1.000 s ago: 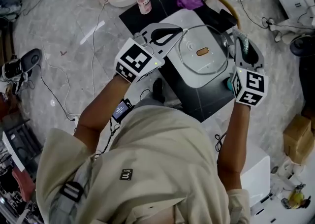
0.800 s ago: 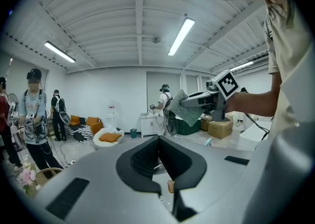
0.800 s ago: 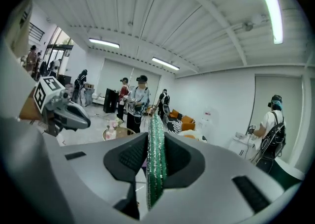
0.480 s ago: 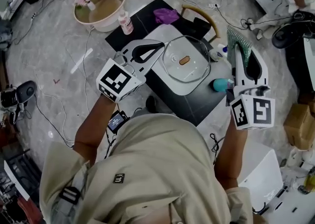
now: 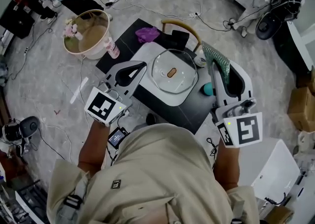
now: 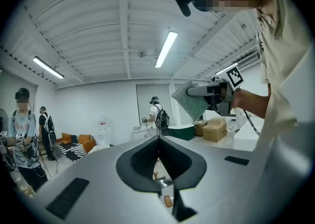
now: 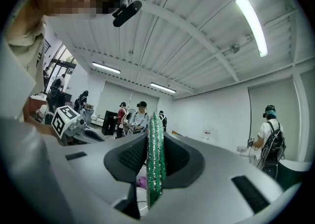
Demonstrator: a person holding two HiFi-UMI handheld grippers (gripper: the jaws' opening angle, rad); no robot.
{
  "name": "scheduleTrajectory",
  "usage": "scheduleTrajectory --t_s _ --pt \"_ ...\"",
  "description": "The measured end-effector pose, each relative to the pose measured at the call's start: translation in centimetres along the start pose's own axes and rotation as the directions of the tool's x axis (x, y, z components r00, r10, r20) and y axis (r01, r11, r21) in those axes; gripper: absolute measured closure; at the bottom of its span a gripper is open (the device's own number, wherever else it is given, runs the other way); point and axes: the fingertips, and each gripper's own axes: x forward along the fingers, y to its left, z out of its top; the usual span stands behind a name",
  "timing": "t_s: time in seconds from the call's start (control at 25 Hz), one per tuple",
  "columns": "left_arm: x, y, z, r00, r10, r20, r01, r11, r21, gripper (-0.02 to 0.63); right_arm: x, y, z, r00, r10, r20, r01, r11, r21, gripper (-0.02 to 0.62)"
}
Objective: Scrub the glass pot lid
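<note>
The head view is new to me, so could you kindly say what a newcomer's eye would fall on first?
The glass pot lid draws the eye first, lying flat on a white board at the middle of the dark table. Just right of it, the right tongs are shut on a green scouring pad, while the left tongs hang shut and empty off the lid's left side.
</note>
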Motion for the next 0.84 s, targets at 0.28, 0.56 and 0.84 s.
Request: scheduleTrajectory --t_s 0.28,0.56,0.84 --pt "0.14 -0.23 0.42 1.0 -0.01 0.019 0.009 1.0 0.024 0.592 -0.63 0.29 -0.62 1.0 0.002 -0.017 -0.002 1.0 0.016 0.511" --pt "0.17 -0.36 0.49 1.0 -0.013 0.028 0.012 0.999 0.032 0.592 -0.9 -0.16 -0.69 1.0 -0.014 -0.017 0.014 1.0 0.02 0.511" --pt "-0.13 -0.56 0.3 1.0 -0.014 0.022 0.014 0.999 0.03 0.592 -1.18 0.15 -0.81 1.0 -0.015 -0.023 0.016 1.0 0.021 0.511"
